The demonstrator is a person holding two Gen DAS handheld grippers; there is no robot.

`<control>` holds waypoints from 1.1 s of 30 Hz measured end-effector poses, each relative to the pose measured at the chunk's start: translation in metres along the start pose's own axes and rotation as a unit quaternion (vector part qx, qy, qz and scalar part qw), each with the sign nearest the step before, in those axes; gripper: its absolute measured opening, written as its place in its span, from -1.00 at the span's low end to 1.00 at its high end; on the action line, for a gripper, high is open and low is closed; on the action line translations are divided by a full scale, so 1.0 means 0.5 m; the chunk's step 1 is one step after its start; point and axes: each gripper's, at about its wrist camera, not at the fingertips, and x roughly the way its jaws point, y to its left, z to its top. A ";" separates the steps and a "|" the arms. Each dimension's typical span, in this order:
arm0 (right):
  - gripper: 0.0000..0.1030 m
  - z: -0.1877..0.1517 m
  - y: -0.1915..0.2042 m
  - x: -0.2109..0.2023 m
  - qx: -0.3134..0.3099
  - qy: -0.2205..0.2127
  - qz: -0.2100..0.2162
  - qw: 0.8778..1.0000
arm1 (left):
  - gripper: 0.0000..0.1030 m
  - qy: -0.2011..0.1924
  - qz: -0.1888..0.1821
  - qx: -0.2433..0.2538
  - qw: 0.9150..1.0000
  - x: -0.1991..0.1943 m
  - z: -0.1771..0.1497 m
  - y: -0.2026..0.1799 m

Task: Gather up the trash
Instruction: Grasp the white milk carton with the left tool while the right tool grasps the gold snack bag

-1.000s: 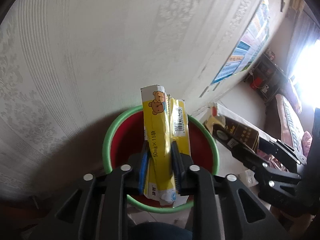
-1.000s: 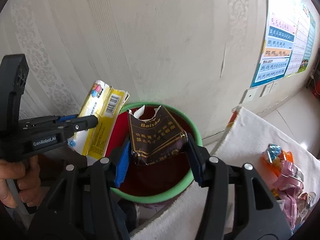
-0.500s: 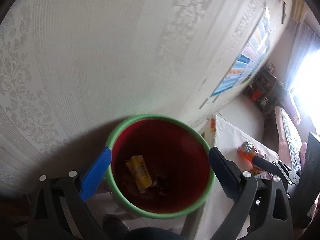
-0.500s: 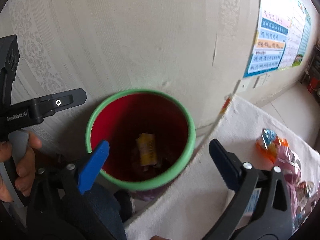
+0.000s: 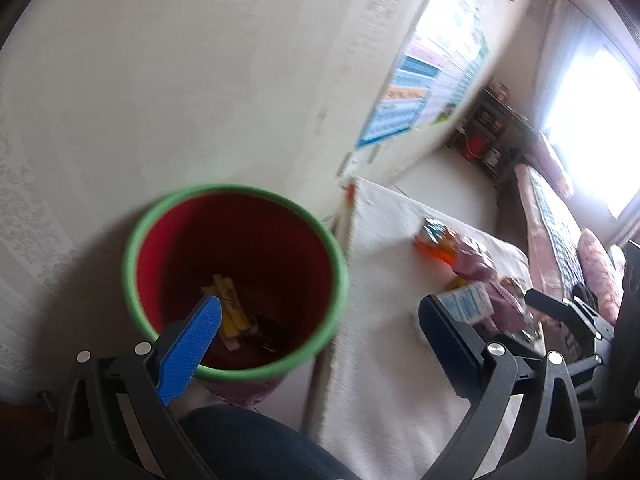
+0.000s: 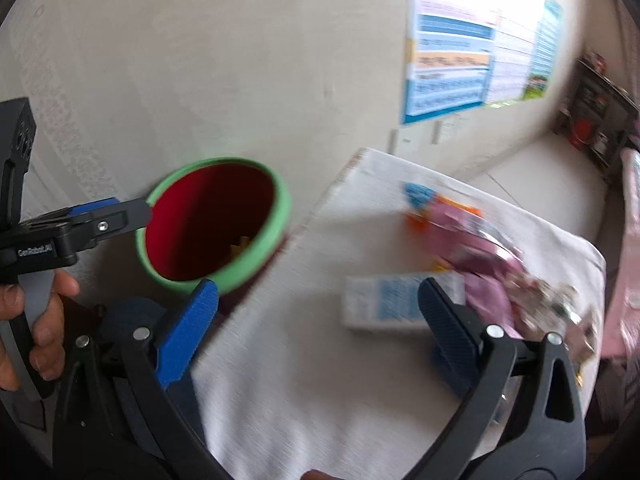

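Bin [image 5: 336, 276] against the wall [image 5: 200, 80], left of the cloth-covered table [image 5: 384, 280]; wrappers [image 5: 232, 316] in the bin; snack packets [image 6: 480, 256] and carton [image 6: 384, 304] on the table; poster [image 6: 452, 60] on the wall behind

"genrobot.ai" on left tool [image 6: 120, 216]

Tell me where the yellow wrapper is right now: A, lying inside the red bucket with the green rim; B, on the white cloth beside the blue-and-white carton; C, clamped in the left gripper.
A: the yellow wrapper lies at the bottom of the red bucket, and both grippers are open and empty.
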 end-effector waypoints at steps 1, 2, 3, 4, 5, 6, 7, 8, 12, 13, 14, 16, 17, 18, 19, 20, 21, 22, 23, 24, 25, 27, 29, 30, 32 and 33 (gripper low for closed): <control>0.91 -0.011 -0.020 -0.011 0.007 0.000 -0.008 1.000 | 0.84 0.003 -0.007 0.010 1.000 0.001 -0.006 -0.018; 0.91 -0.024 -0.041 -0.022 0.015 0.000 -0.017 1.000 | 0.84 0.006 -0.012 0.020 1.000 0.002 -0.011 -0.033; 0.91 -0.036 -0.060 -0.032 0.022 0.000 -0.025 0.999 | 0.84 0.008 -0.015 0.029 0.999 0.004 -0.014 -0.048; 0.91 -0.049 -0.082 -0.042 0.030 0.000 -0.035 0.999 | 0.84 0.010 -0.019 0.040 0.999 0.005 -0.018 -0.067; 0.91 -0.064 -0.106 -0.053 0.039 0.001 -0.044 0.998 | 0.84 0.013 -0.024 0.050 0.998 0.008 -0.022 -0.085; 0.91 -0.076 -0.126 -0.061 0.047 0.002 -0.053 0.998 | 0.84 0.015 -0.028 0.056 0.998 0.009 -0.025 -0.096; 0.91 -0.089 -0.150 -0.070 0.055 0.003 -0.063 0.996 | 0.84 0.018 -0.032 0.067 0.997 0.012 -0.030 -0.117; 0.91 -0.103 -0.174 -0.078 0.066 0.005 -0.073 0.995 | 0.84 0.020 -0.036 0.074 0.996 0.014 -0.034 -0.129; 0.91 -0.147 -0.260 -0.113 0.106 0.004 -0.105 0.989 | 0.84 0.034 -0.052 0.108 0.992 0.030 -0.053 -0.189; 0.91 -0.157 -0.279 -0.120 0.116 0.003 -0.113 0.987 | 0.84 0.037 -0.055 0.115 0.991 0.035 -0.056 -0.200; 0.91 -0.167 -0.300 -0.130 0.128 0.001 -0.119 0.985 | 0.84 0.041 -0.058 0.124 0.990 0.041 -0.059 -0.213; 0.91 -0.181 -0.338 -0.145 0.148 -0.002 -0.125 0.981 | 0.84 0.048 -0.061 0.146 0.986 0.053 -0.067 -0.241; 0.91 -0.187 -0.358 -0.154 0.158 -0.003 -0.132 0.979 | 0.84 0.051 -0.064 0.158 0.984 0.059 -0.068 -0.254; 0.91 -0.193 -0.374 -0.161 0.165 -0.005 -0.140 0.976 | 0.84 0.055 -0.066 0.168 0.982 0.065 -0.071 -0.267; 0.91 -0.198 -0.393 -0.168 0.174 -0.005 -0.147 0.974 | 0.84 0.061 -0.066 0.180 0.980 0.073 -0.073 -0.281; 0.91 -0.204 -0.413 -0.172 0.182 -0.004 -0.154 0.971 | 0.84 0.064 -0.067 0.187 0.978 0.078 -0.073 -0.289; 0.91 -0.209 -0.427 -0.174 0.186 -0.001 -0.162 0.969 | 0.84 0.066 -0.068 0.195 0.976 0.083 -0.073 -0.298; 0.91 -0.217 -0.444 -0.175 0.191 0.004 -0.168 0.967 | 0.84 0.069 -0.069 0.202 0.975 0.090 -0.072 -0.308; 0.91 -0.222 -0.460 -0.171 0.196 0.011 -0.172 0.965 | 0.84 0.072 -0.069 0.207 0.973 0.097 -0.069 -0.314; 0.91 -0.227 -0.472 -0.167 0.201 0.016 -0.174 0.964 | 0.84 0.074 -0.072 0.211 0.972 0.104 -0.067 -0.319; 0.91 -0.235 -0.487 -0.159 0.207 0.024 -0.178 0.962 | 0.84 0.078 -0.079 0.215 0.970 0.114 -0.063 -0.324; 0.91 -0.246 -0.510 -0.142 0.214 0.046 -0.179 0.959 | 0.84 0.084 -0.081 0.217 0.969 0.128 -0.057 -0.328; 0.90 -0.256 -0.527 -0.131 0.214 0.053 -0.187 0.957 | 0.84 0.088 -0.080 0.223 0.968 0.142 -0.052 -0.332; 0.85 -0.258 -0.537 -0.123 0.215 0.057 -0.190 0.956 | 0.84 0.091 -0.081 0.225 0.967 0.150 -0.050 -0.333; 0.70 -0.264 -0.554 -0.109 0.224 0.065 -0.188 0.954 | 0.84 0.096 -0.082 0.231 0.965 0.162 -0.049 -0.335; 0.62 -0.266 -0.564 -0.102 0.230 0.067 -0.186 0.953 | 0.84 0.099 -0.081 0.235 0.964 0.169 -0.050 -0.337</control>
